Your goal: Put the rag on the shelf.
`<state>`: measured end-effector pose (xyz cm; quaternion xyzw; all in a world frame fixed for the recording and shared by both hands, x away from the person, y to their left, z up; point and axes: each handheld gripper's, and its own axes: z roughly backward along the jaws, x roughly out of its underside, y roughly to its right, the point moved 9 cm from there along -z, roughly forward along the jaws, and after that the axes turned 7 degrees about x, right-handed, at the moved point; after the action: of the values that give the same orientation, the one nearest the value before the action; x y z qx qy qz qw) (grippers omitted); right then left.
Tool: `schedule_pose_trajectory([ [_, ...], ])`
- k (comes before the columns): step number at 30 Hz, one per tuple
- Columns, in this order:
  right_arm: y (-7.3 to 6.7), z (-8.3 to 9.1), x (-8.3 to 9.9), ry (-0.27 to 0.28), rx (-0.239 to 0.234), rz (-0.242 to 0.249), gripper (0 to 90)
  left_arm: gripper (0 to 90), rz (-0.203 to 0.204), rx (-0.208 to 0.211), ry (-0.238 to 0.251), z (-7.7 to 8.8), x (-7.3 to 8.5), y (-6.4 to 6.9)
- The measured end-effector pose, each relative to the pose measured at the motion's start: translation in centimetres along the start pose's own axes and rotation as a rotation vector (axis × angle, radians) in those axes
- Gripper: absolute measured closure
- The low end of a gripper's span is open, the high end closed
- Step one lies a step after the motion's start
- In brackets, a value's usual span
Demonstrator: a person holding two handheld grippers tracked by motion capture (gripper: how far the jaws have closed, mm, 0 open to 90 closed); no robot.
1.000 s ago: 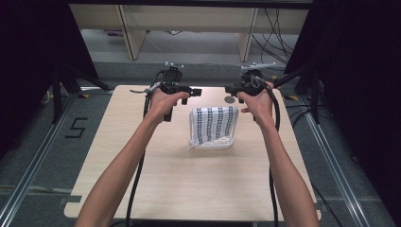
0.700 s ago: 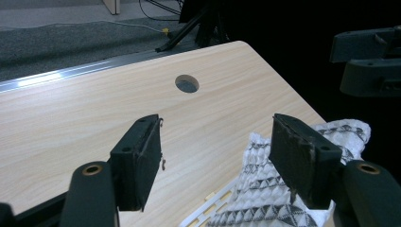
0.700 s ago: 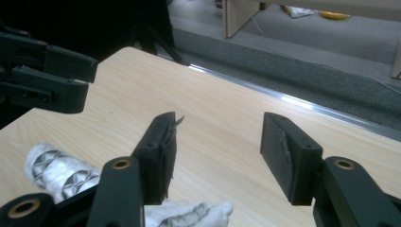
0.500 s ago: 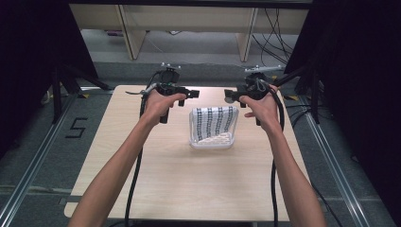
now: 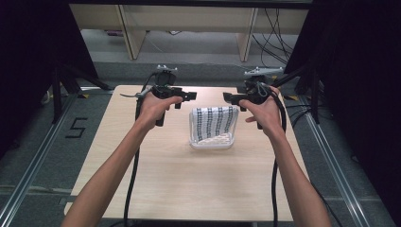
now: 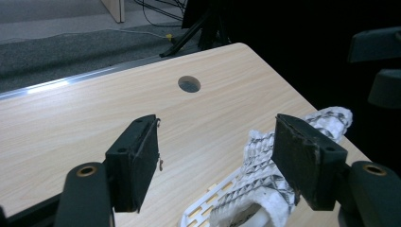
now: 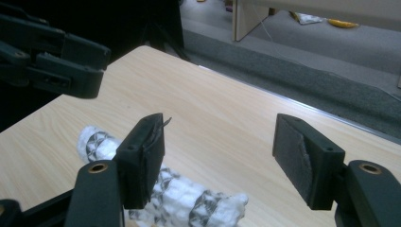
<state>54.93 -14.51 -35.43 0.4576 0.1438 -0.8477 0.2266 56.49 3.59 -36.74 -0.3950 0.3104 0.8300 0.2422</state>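
Hovering over the far half of the wooden table (image 5: 189, 184), left gripper (image 5: 184, 97) and right gripper (image 5: 231, 98) facing each other, jaws spread wide on both, nothing held. Between and just below them, white basket (image 5: 212, 142) draped with patterned cloth (image 5: 215, 122), resting mid-table. Round hole (image 6: 189, 84) near the far edge.
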Motion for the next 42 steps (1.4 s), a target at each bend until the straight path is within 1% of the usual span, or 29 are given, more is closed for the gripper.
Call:
schedule_pose_trajectory([
  [2,-0.2,0.0,0.2,0.000,-0.006,-0.002,35.9,31.1,0.002,0.002,0.007,0.1,0.0,0.2],
  [3,-0.2,0.1,0.4,0.000,-0.006,0.001,35.5,30.7,-0.008,0.004,-0.005,0.2,0.2,0.3],
  [5,-0.3,0.1,0.4,0.003,-0.009,-0.006,35.4,30.5,-0.005,0.005,-0.003,0.3,0.3,0.4],
  [6,-0.2,0.1,0.4,0.007,-0.006,0.010,35.3,30.1,-0.006,0.002,-0.004,0.4,0.5,0.5],
  [7,-0.4,0.4,0.6,-0.002,-0.008,-0.007,34.6,29.5,-0.006,0.010,-0.007,0.5,0.7,0.6],
  [10,-0.5,0.5,0.5,0.013,-0.005,0.005,34.3,29.1,0.006,0.019,0.006,0.6,0.8,0.7],
  [11,-0.6,0.6,0.5,0.005,-0.008,-0.010,34.3,29.0,0.005,0.016,0.005,0.8,1.0,0.8],
  [12,-0.7,0.7,0.5,0.016,-0.004,-0.001,34.2,28.9,-0.003,0.018,-0.004,0.9,1.2,0.7],
  [13,-0.7,0.9,0.6,0.006,-0.003,0.000,34.2,28.7,0.003,0.019,0.000,0.9,1.3,0.7],
  [14,-0.9,1.0,0.6,0.009,-0.006,-0.005,34.1,28.6,-0.008,0.014,-0.008,1.1,1.5,0.7],
  [15,-0.9,1.0,0.6,0.013,-0.008,0.013,33.9,28.6,0.003,0.009,0.005,1.1,1.5,0.7],
  [16,-0.8,1.1,0.6,0.013,0.001,0.025,33.6,28.6,-0.006,0.011,-0.004,1.2,1.7,0.7],
  [17,-1.1,1.2,0.7,0.007,-0.011,0.008,33.5,28.6,-0.007,0.012,-0.004,1.3,1.8,0.7],
  [21,-1.1,1.3,0.8,0.014,-0.010,0.025,33.3,28.6,-0.002,0.020,0.002,1.5,2.1,0.9],
  [22,-1.2,1.4,0.9,0.007,-0.005,0.015,33.2,28.6,-0.011,0.023,-0.005,1.7,2.2,0.9],
  [24,-1.3,1.3,1.0,0.018,-0.016,0.023,33.2,28.6,-0.004,0.019,0.008,1.8,2.2,1.0],
  [26,-1.5,1.4,1.1,0.015,-0.018,0.019,33.2,28.5,-0.010,0.030,0.002,2.0,2.3,1.2],
  [28,-1.5,1.6,1.2,0.017,-0.021,0.042,33.0,28.4,-0.013,0.029,0.008,2.3,2.4,1.3],
  [29,-1.7,1.7,1.3,0.012,-0.021,0.024,32.9,28.4,-0.019,0.031,0.004,2.4,2.5,1.3],
  [31,-1.7,1.7,1.4,0.023,-0.024,0.031,32.0,28.3,-0.015,0.025,0.018,2.6,2.5,1.5],
  [32,-1.9,1.9,1.5,0.011,-0.024,0.015,31.6,28.2,-0.025,0.027,0.006,2.7,2.7,1.5],
  [33,-1.8,1.9,1.5,0.022,-0.031,0.038,31.5,28.2,-0.031,0.030,0.002,2.7,2.9,1.5],
  [34,-1.8,1.9,1.5,0.035,-0.021,0.029,31.4,28.2,-0.023,0.026,0.006,2.7,3.0,1.6],
  [35,-1.8,2.1,1.7,0.022,-0.025,0.031,31.2,28.2,-0.034,0.029,-0.007,2.8,3.2,1.6],
  [38,-2.0,2.3,2.0,0.023,-0.027,0.019,30.6,28.1,-0.029,0.038,0.003,2.7,3.5,1.8],
  [39,-2.0,2.3,2.2,0.028,-0.026,0.033,30.6,28.1,-0.034,0.033,0.000,2.8,3.7,1.8],
  [40,-2.0,2.3,2.2,0.028,-0.026,0.033,30.6,28.1,-0.030,0.042,0.004,2.8,3.7,2.0],
  [41,-2.2,2.2,2.3,0.028,-0.029,0.020,30.6,28.1,-0.041,0.041,-0.004,2.9,3.9,2.0],
  [42,-2.1,2.2,2.5,0.022,-0.024,0.034,30.5,28.1,-0.040,0.042,-0.003,2.9,3.9,2.1],
])
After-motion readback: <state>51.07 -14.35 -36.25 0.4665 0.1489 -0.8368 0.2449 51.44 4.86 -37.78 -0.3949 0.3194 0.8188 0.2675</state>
